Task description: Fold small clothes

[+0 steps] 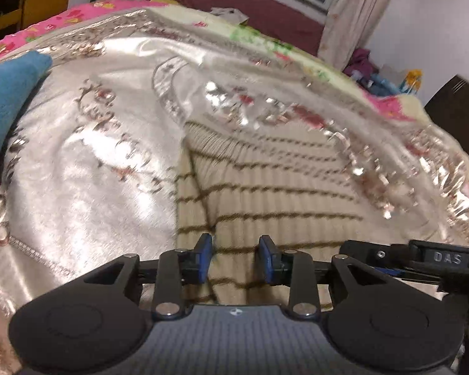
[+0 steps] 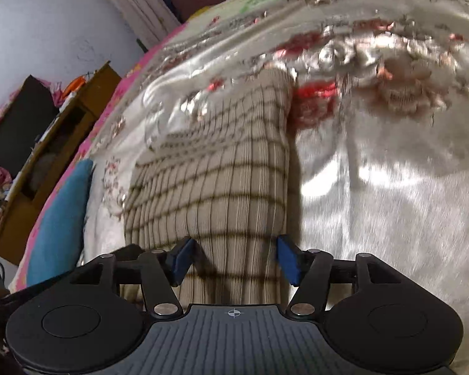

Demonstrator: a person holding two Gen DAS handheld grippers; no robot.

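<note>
Both the left gripper (image 1: 236, 257) and right gripper (image 2: 234, 261) stand open over the checked garment (image 2: 215, 184), probably just released; next, grip its near edge again.

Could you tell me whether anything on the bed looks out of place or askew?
Nothing stands out. The beige checked garment lies folded on the shiny embroidered bedspread, with a blue folded cloth set apart beside it.

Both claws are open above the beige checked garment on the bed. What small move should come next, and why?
Probably lower the right claw and close it on the near edge of the beige checked garment. Its blue pads stand apart over the cloth and grip nothing. The left claw is also open above the garment, which lies partly folded on the shiny bedspread, so a fresh grip seems needed for another fold.
</note>
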